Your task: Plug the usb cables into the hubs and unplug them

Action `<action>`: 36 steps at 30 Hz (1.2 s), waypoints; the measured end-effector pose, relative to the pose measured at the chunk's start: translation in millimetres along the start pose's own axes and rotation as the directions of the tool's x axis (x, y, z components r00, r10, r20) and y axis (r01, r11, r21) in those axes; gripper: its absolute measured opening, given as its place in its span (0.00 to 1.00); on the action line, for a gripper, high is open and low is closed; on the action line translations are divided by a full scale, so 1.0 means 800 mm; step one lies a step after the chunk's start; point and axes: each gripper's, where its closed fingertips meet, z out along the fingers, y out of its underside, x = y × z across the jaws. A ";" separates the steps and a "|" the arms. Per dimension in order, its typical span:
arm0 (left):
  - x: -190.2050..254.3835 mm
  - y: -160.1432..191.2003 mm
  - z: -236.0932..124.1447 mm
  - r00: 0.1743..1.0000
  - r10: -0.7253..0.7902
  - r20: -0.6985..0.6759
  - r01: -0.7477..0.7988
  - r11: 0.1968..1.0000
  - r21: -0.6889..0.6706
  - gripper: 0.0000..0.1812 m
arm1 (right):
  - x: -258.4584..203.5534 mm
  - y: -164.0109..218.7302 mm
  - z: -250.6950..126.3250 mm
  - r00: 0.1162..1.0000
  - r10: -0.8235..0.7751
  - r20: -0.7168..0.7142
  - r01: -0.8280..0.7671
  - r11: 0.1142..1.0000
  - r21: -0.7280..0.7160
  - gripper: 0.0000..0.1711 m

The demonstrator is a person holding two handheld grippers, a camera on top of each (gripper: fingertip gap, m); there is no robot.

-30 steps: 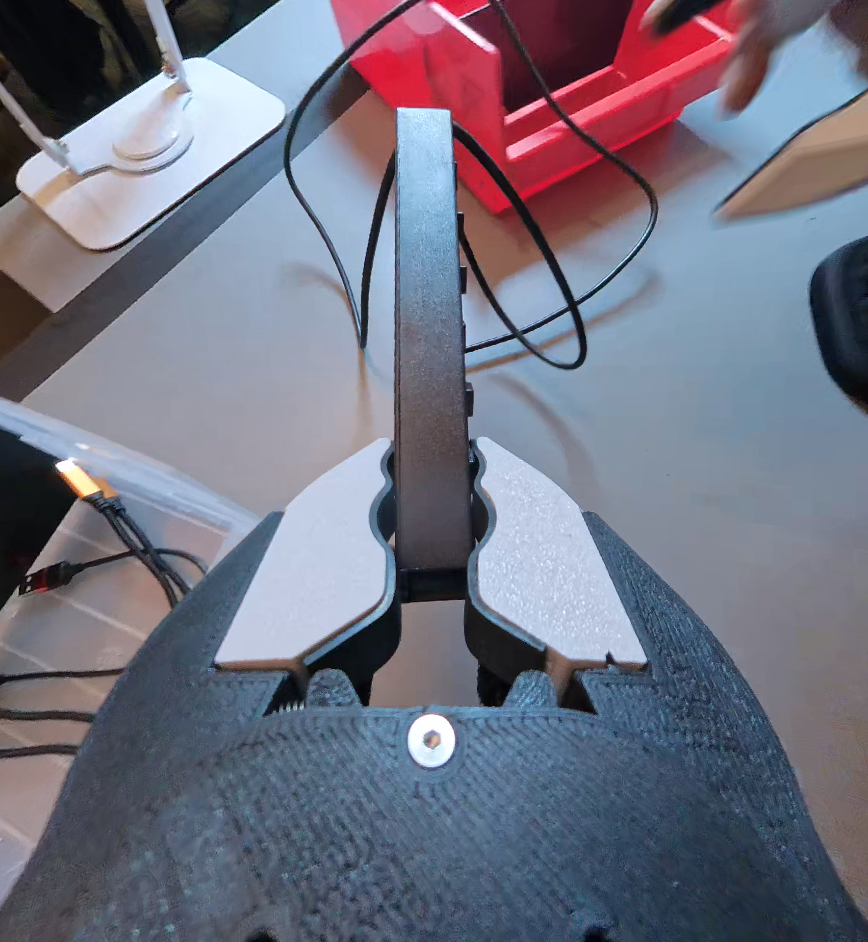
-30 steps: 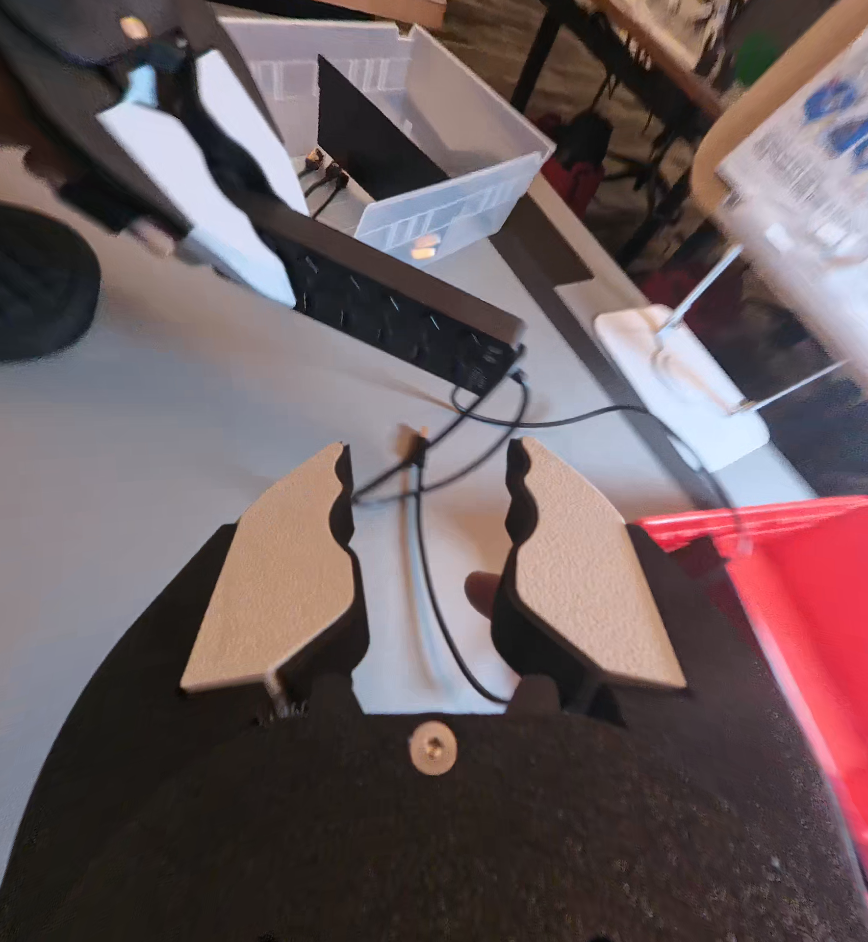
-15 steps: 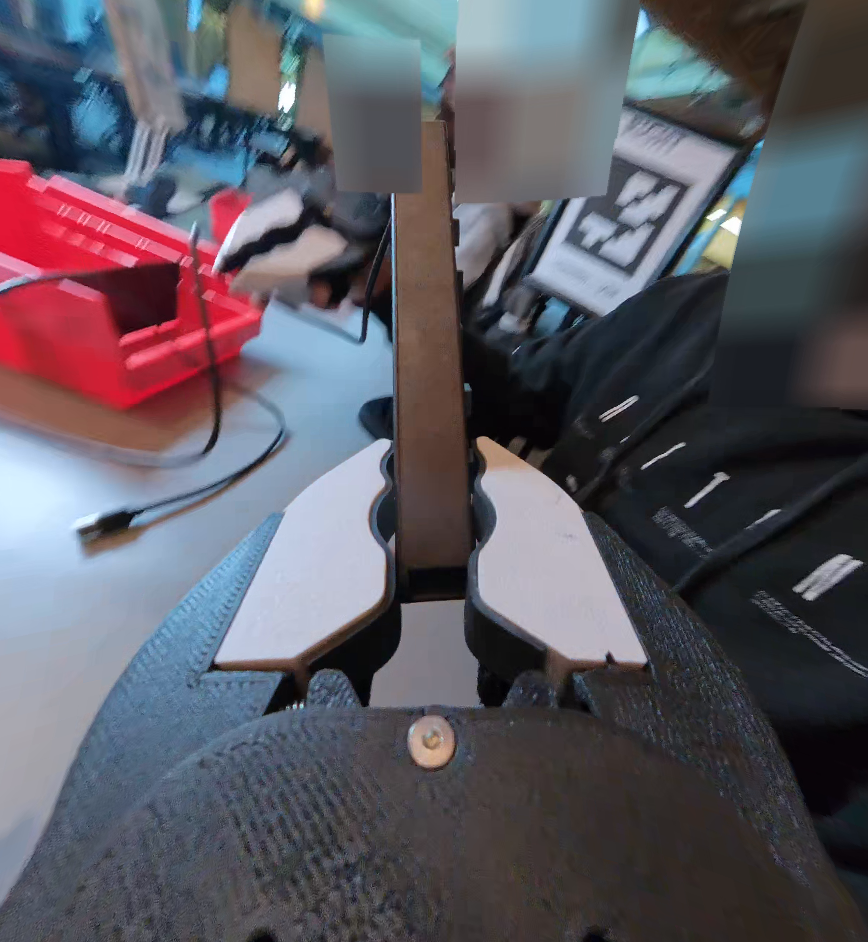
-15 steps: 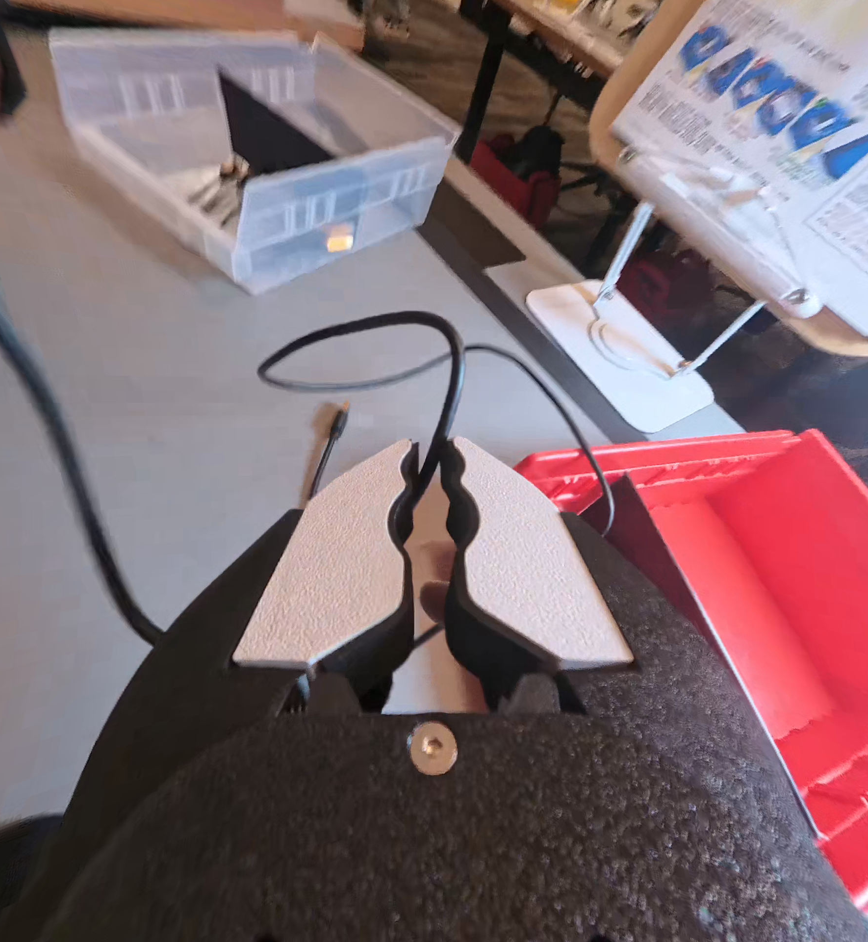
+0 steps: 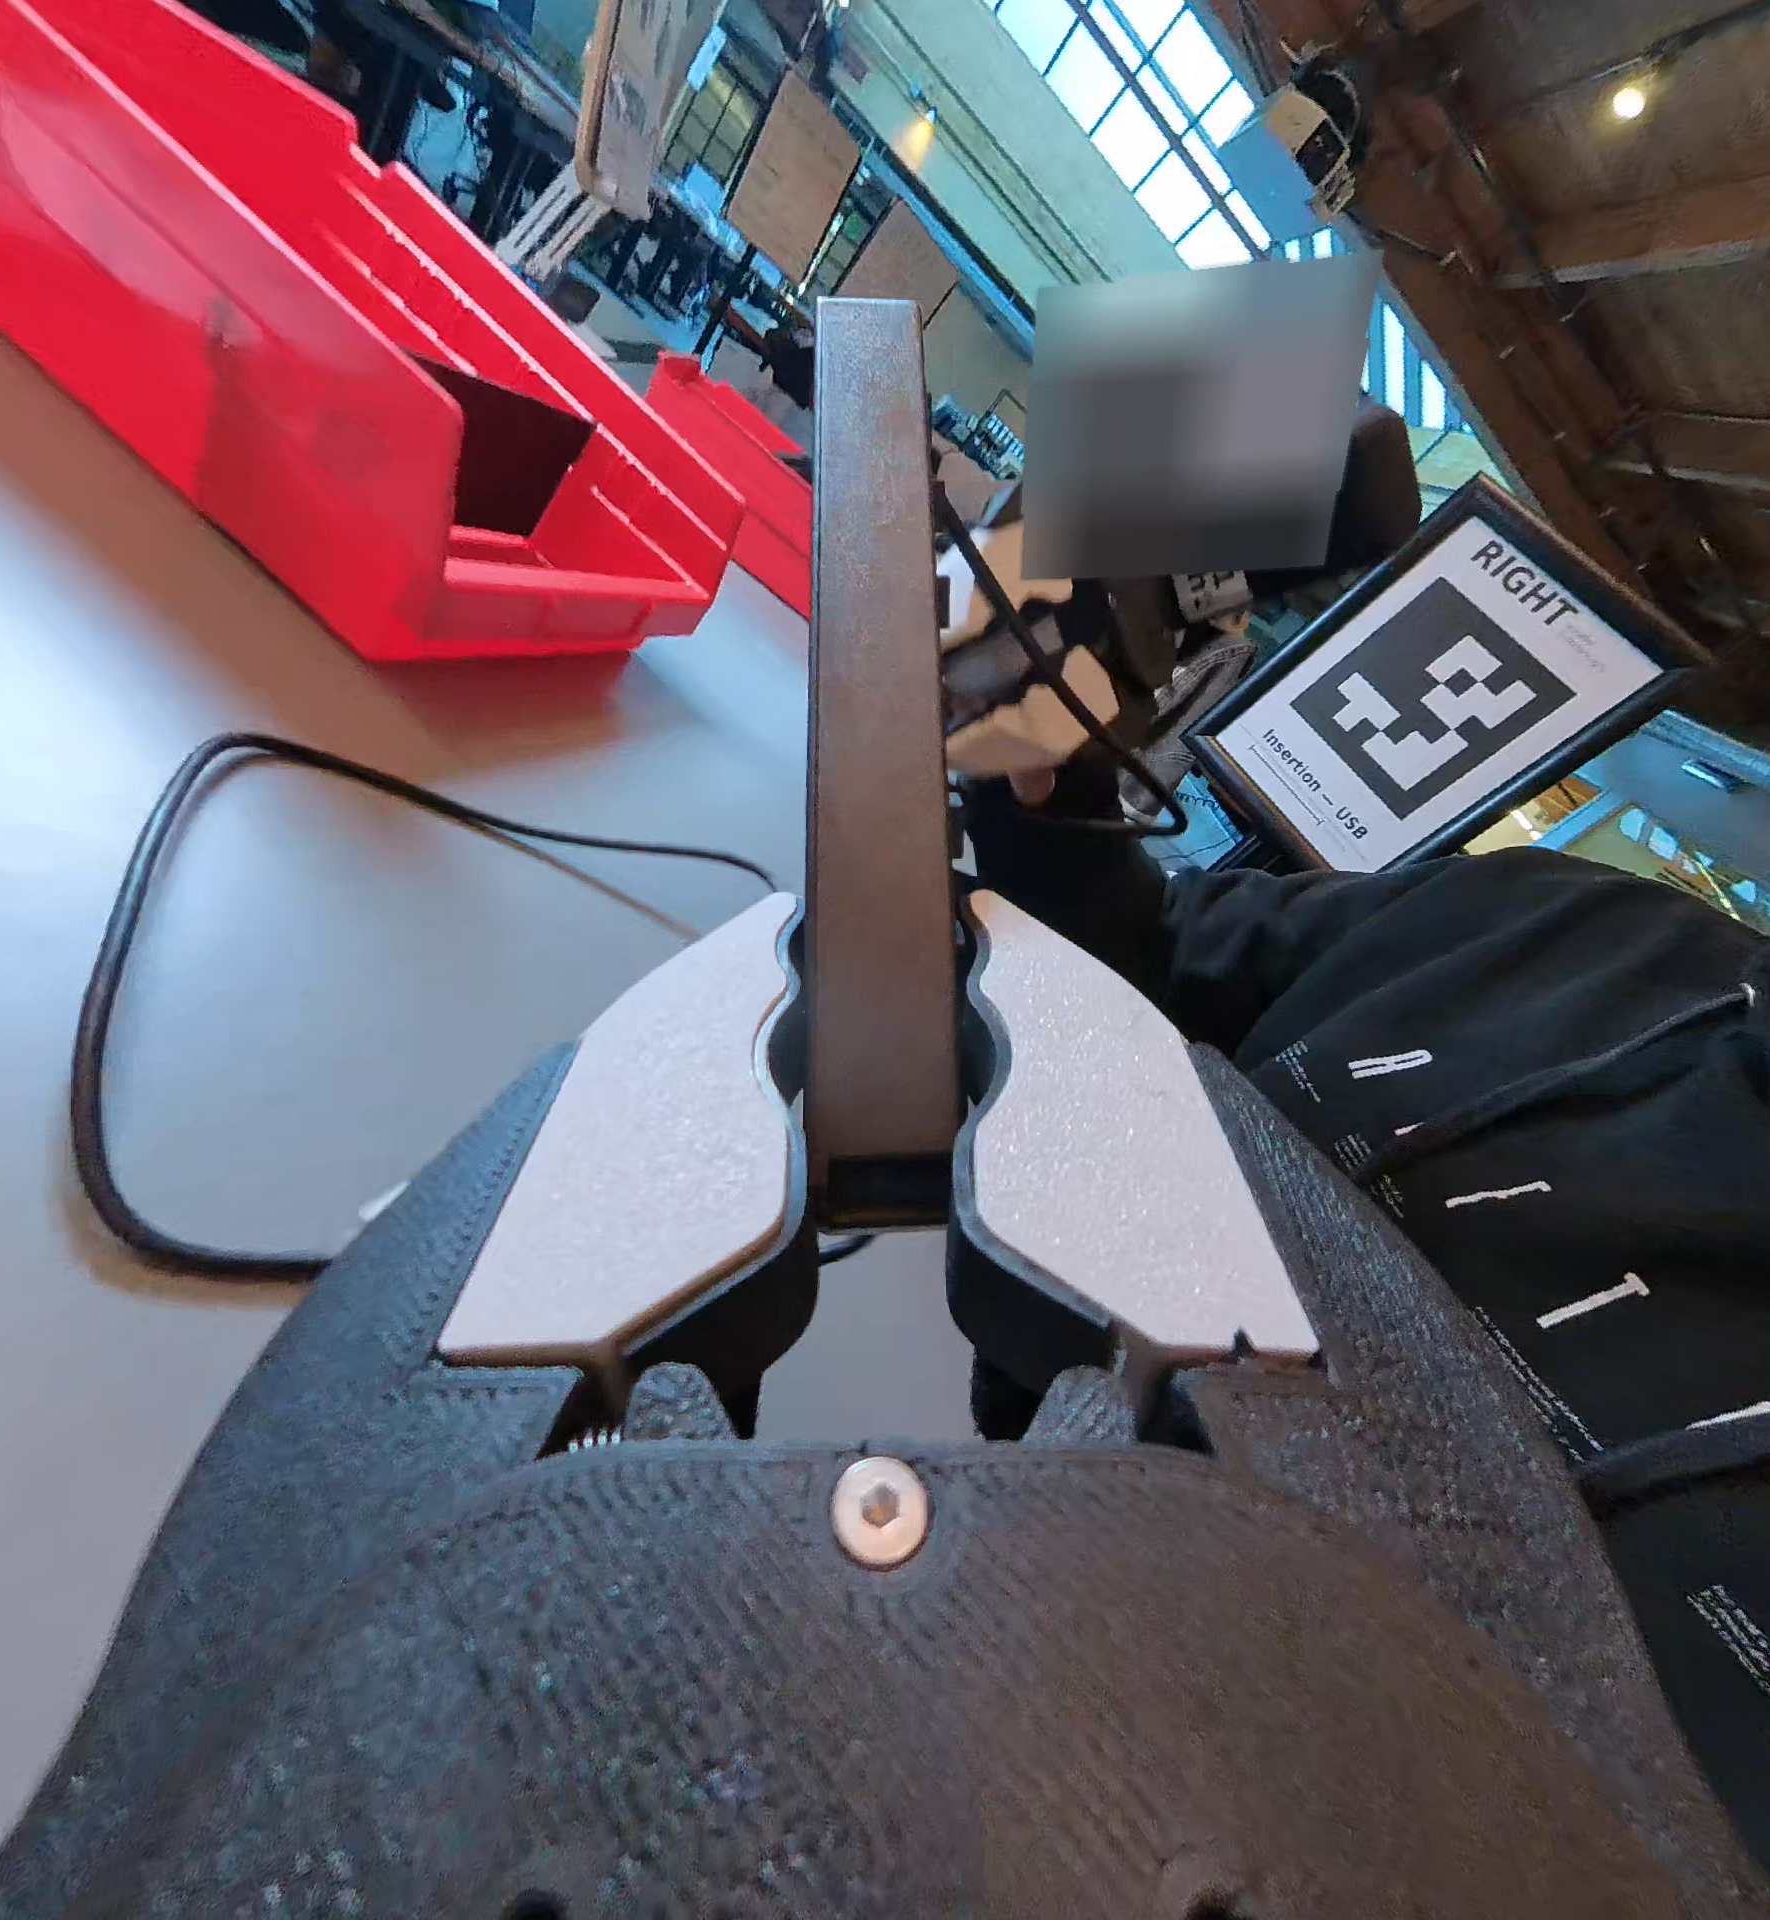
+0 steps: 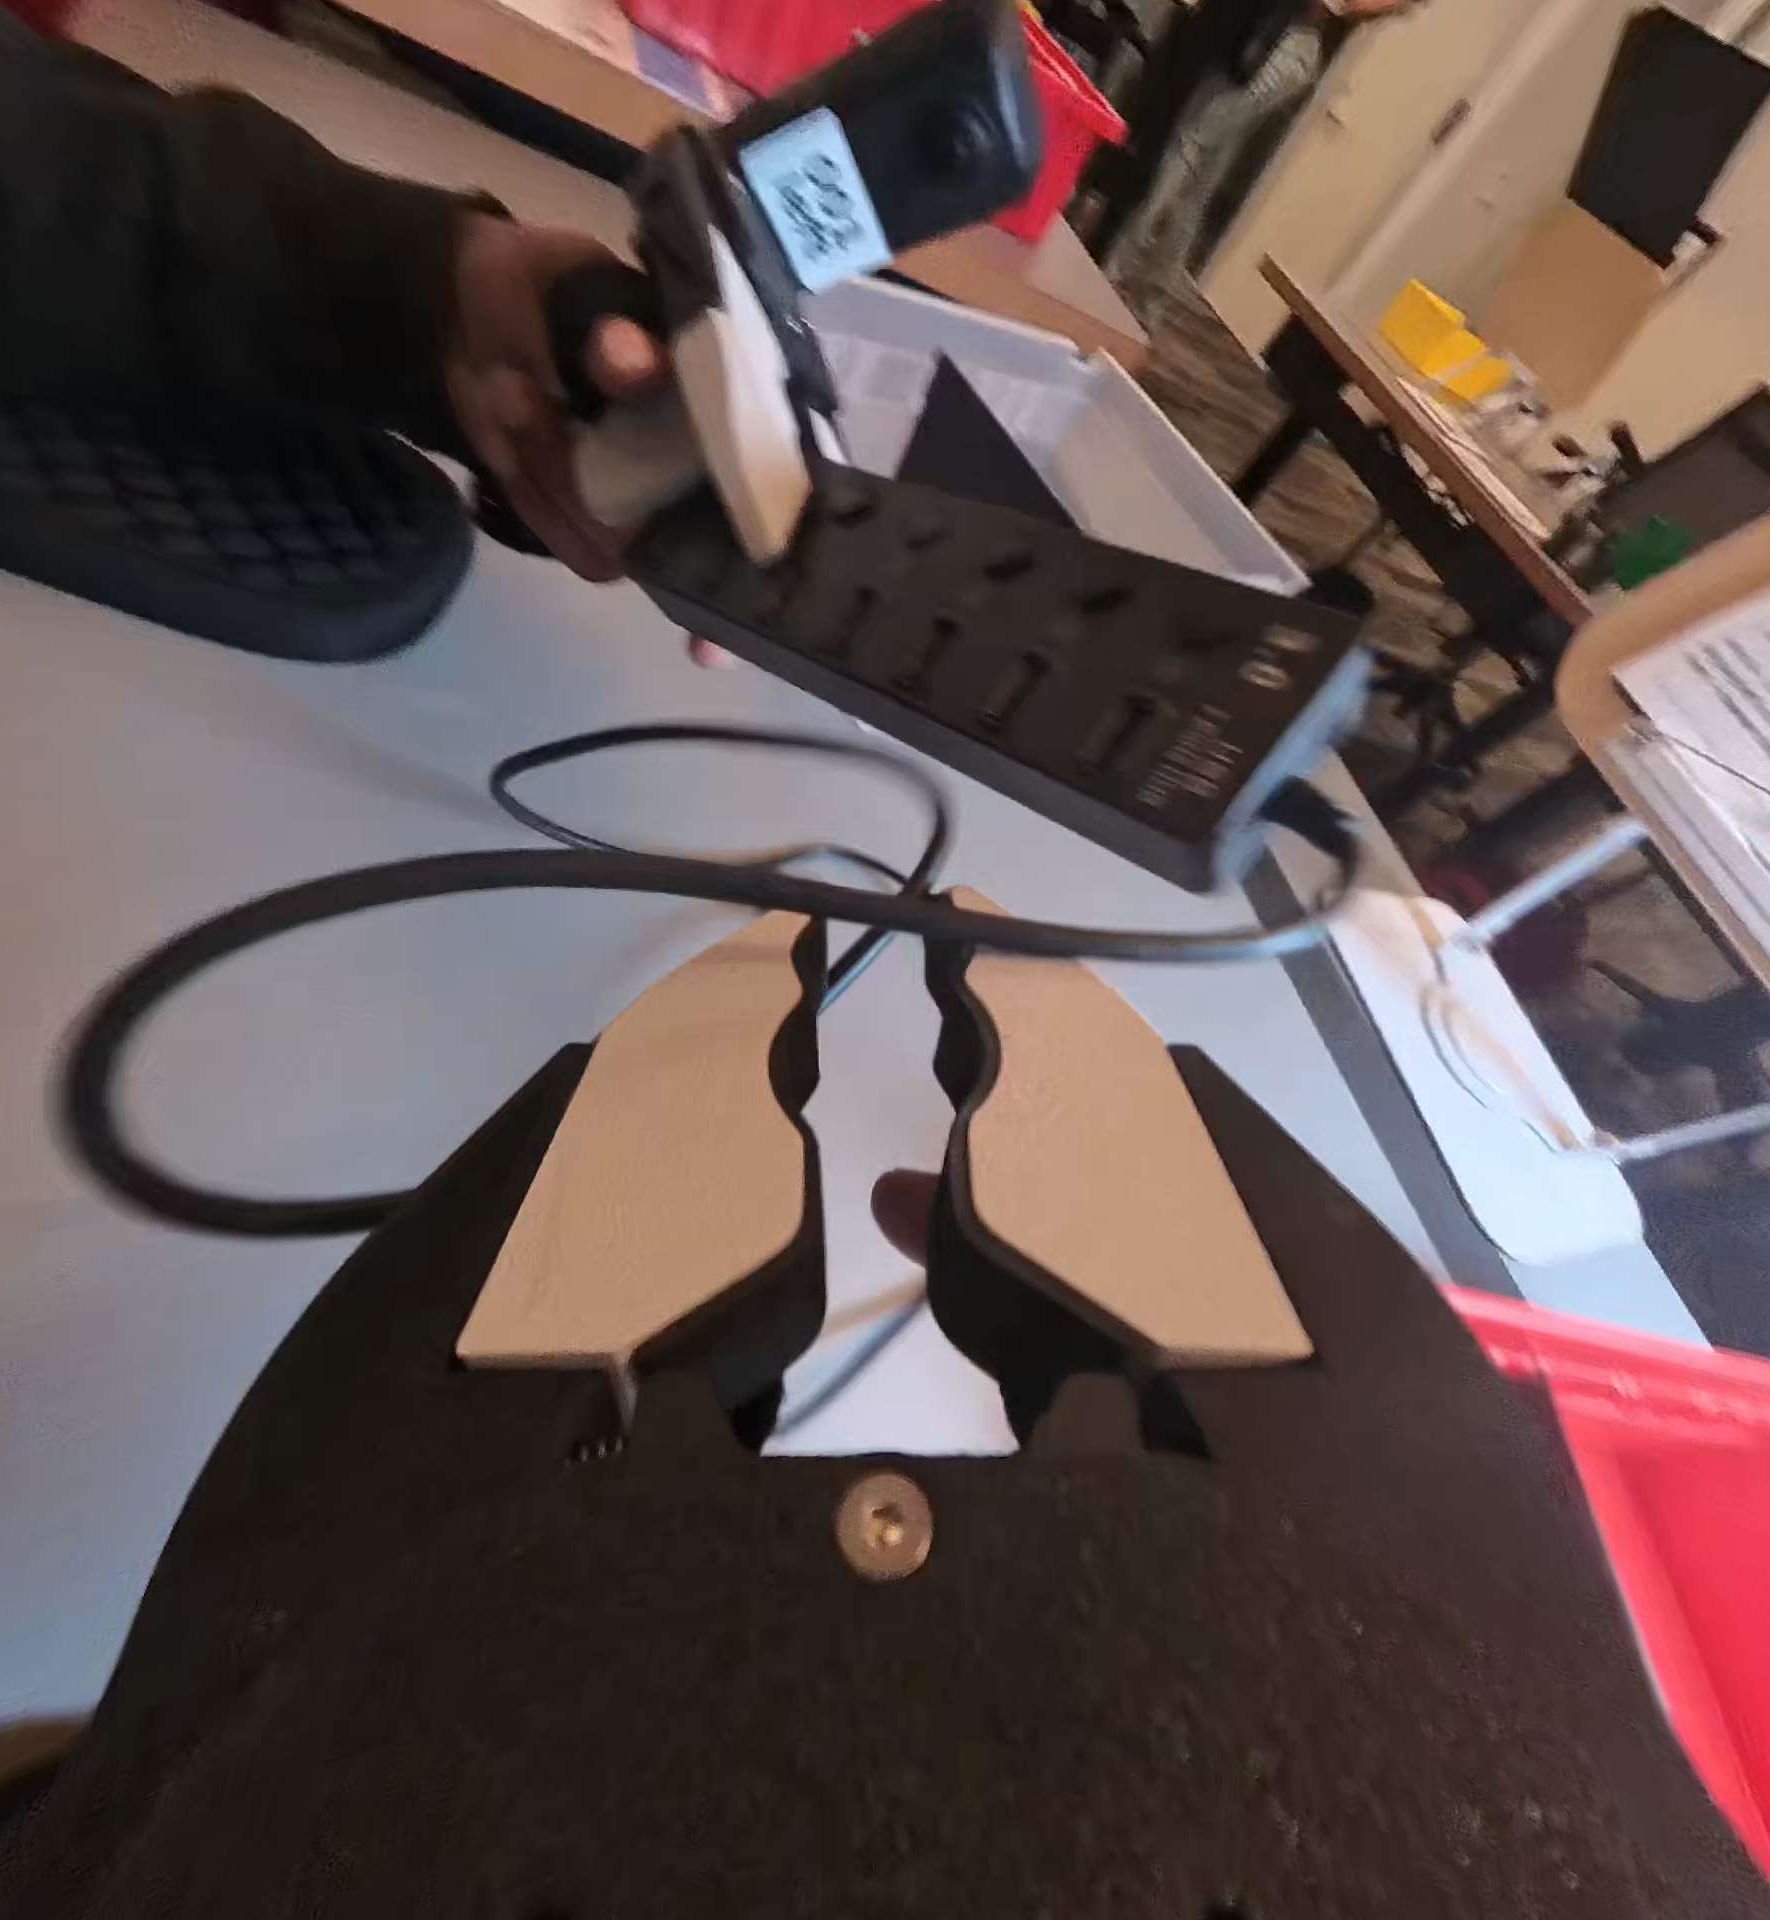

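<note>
My left gripper (image 5: 881, 925) is shut on one end of a long black USB hub (image 5: 876, 623) and holds it edge-on above the grey table. In the right wrist view the hub (image 6: 1016, 665) hangs tilted in the air with several empty ports facing me, and the left gripper (image 6: 756, 499) clamps its far end. My right gripper (image 6: 870, 925) is below the hub, jaws a narrow gap apart, with a thin black USB cable (image 6: 715, 743) running between the tips. The hub's thicker cord (image 6: 445, 883) loops across the front. The cable's plug is hidden.
A red bin (image 5: 341, 436) sits on the table, also at the right in the right wrist view (image 6: 1691, 1507). A clear bin (image 6: 1120, 447) stands behind the hub. A black pad (image 6: 185, 520), a white stand base (image 6: 1432, 1039) and a framed marker sign (image 5: 1432, 686) are nearby.
The left gripper has lifted and swung the hub off the table toward the right gripper. The right gripper closed around the thin cable and rose under the hub.
</note>
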 end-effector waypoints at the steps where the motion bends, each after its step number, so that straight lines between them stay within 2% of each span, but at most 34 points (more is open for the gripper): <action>1: -0.001 0.003 0.001 1.000 -0.010 -0.002 0.010 1.000 -0.009 0.14 | 0.008 0.006 -0.006 0.999 0.039 -0.001 -0.039 0.999 -0.005 0.12; 3: 0.004 0.005 0.003 0.998 -0.042 -0.054 0.042 0.999 -0.007 0.14 | 0.020 0.020 -0.015 0.989 0.150 0.021 -0.149 0.988 -0.028 0.18; 5: 0.010 0.005 0.005 0.993 -0.062 -0.096 0.062 0.998 -0.001 0.14 | 0.039 0.036 -0.024 0.983 0.184 -0.018 -0.185 0.982 -0.042 0.26; 7: 0.015 0.007 0.006 0.988 -0.076 -0.132 0.075 0.997 -0.012 0.14 | 0.046 0.033 -0.035 0.975 0.221 0.010 -0.221 0.975 0.028 0.32; 9: 0.026 0.014 0.007 0.973 -0.105 -0.208 0.097 0.994 -0.049 0.14 | 0.043 0.013 -0.048 0.959 0.267 0.100 -0.279 0.949 0.146 0.38; 11: 0.035 0.022 0.010 0.958 -0.115 -0.263 0.095 0.992 -0.085 0.14 | 0.036 -0.004 -0.060 0.951 0.254 0.173 -0.290 0.930 0.225 0.42; 15: 0.060 0.038 0.015 0.921 -0.119 -0.371 0.063 0.985 -0.160 0.14 | -0.007 -0.030 -0.060 0.947 0.144 0.289 -0.217 0.946 0.239 0.50; 19: 0.071 0.057 0.025 0.898 -0.193 -0.395 0.095 0.962 -0.256 0.14 | -0.049 -0.041 -0.033 0.952 -0.001 0.305 -0.060 0.980 0.189 0.51; 22: 0.074 0.071 0.030 0.884 -0.234 -0.404 0.107 0.944 -0.313 0.14 | -0.068 -0.050 -0.020 0.950 -0.076 0.304 0.004 0.973 0.231 0.38; 23: 0.073 0.073 0.030 0.885 -0.236 -0.401 0.107 0.942 -0.317 0.14 | -0.070 -0.051 -0.020 0.947 -0.081 0.310 0.005 0.972 0.236 0.38; 27: 0.052 0.045 0.029 0.950 -0.104 -0.294 0.056 0.984 -0.168 0.18 | -0.050 -0.040 -0.019 0.965 -0.014 0.264 -0.039 0.980 0.195 0.38; 30: 0.026 0.024 0.024 0.989 0.129 -0.067 -0.133 0.989 -0.067 0.26 | -0.026 -0.034 -0.022 0.963 0.105 0.247 -0.153 0.972 0.181 0.37; 33: 0.001 0.019 0.017 0.897 0.405 0.175 -0.387 0.913 -0.129 0.31 | -0.009 -0.028 -0.021 0.955 0.195 0.224 -0.234 0.958 0.167 0.37; 36: -0.007 0.026 0.025 0.798 0.548 0.253 -0.503 0.835 -0.221 0.38 | -0.008 -0.027 -0.014 0.937 0.255 0.238 -0.296 0.943 0.155 0.37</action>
